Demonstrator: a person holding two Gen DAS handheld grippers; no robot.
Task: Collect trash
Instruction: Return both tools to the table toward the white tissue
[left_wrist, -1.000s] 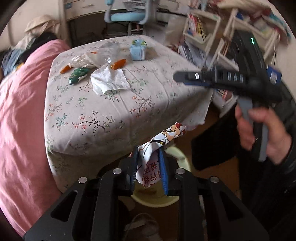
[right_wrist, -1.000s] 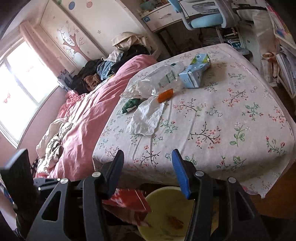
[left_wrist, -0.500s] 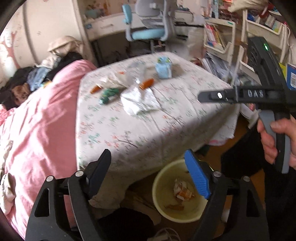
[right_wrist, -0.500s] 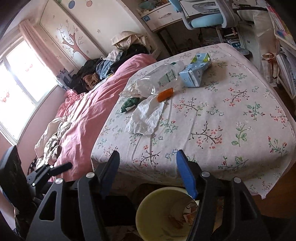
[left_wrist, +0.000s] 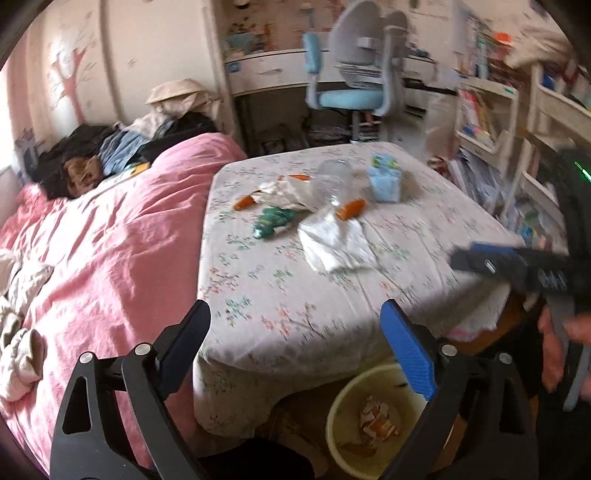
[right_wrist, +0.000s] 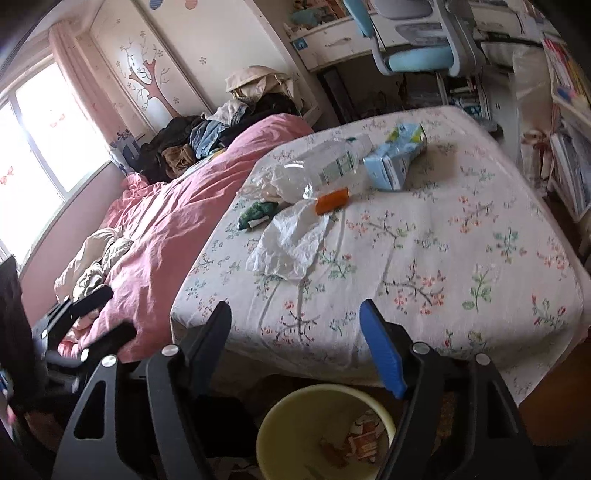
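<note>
Left tongs (left_wrist: 295, 343) stand wide, jaws just been opening, nothing between them; they sit above the near edge of the floral bed sheet (left_wrist: 332, 288). Right tongs (right_wrist: 295, 339) also spread fairly wide, jaws just been opening, empty, over the same near edge. Yellow bin (right_wrist: 325, 432) on the floor below and just in front of both tongs; a crumpled red-and-white wrapper (left_wrist: 378, 419) lies inside it. Remaining trash lies on the bed well beyond the tongs: white crumpled plastic bag (right_wrist: 291, 243) nearest, then orange tube (right_wrist: 331, 200), green wrapper (right_wrist: 256, 214), clear plastic bottle (right_wrist: 325, 166) on its side, and blue carton (right_wrist: 395, 158) farthest right. A second orange piece (left_wrist: 243, 202) sits left of the pile in the left view. Pink duvet (left_wrist: 110, 251) covers the bed's left part. Left view is motion-blurred.
</note>
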